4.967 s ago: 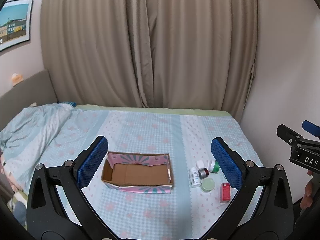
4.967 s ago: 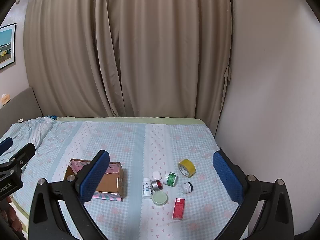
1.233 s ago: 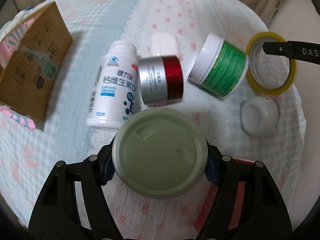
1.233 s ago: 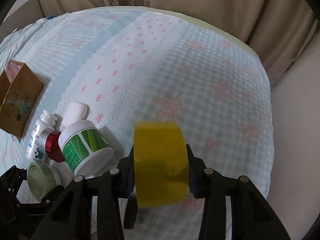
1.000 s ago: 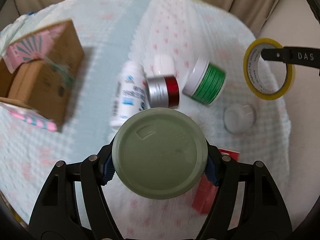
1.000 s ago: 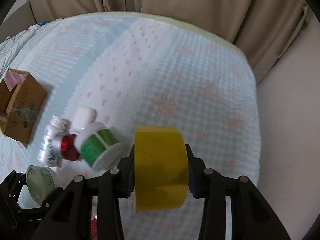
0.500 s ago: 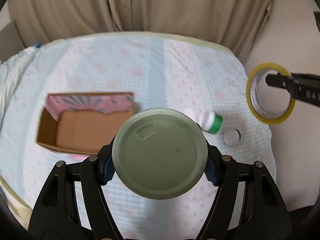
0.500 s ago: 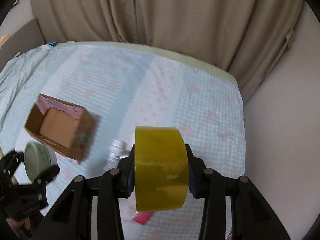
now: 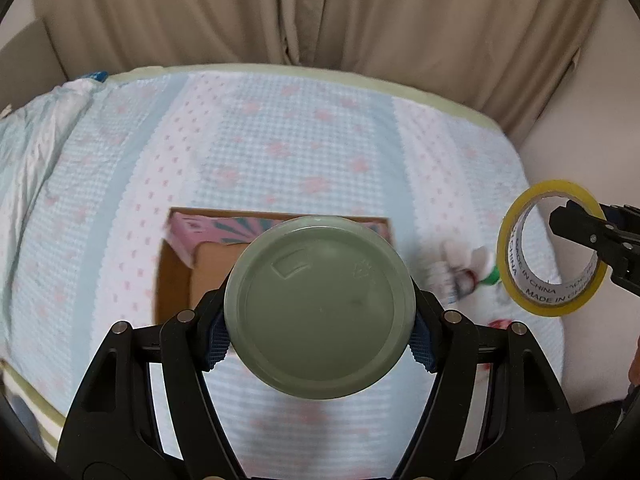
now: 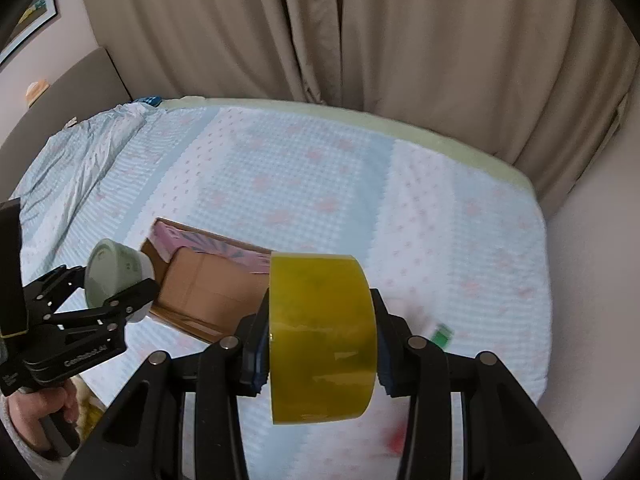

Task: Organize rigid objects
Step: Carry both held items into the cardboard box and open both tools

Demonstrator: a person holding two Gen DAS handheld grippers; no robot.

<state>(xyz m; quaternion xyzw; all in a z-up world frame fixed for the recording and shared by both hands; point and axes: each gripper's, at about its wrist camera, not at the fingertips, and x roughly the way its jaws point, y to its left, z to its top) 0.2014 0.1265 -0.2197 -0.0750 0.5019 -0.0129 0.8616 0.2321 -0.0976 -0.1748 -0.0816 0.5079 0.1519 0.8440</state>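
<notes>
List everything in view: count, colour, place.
green jar: one, pale green, held over the box.
tape roll: one, yellow, held above the bed.
cardboard box: one, brown with pink flaps, open on the bedspread.
small containers: blurred cluster, white, red and green, right of the box.
bedspread: one, light blue with pink print.
curtains: beige, behind the bed.
left hand-held gripper: black, shut on the jar.
right hand-held gripper: black, shut on the tape.
</notes>
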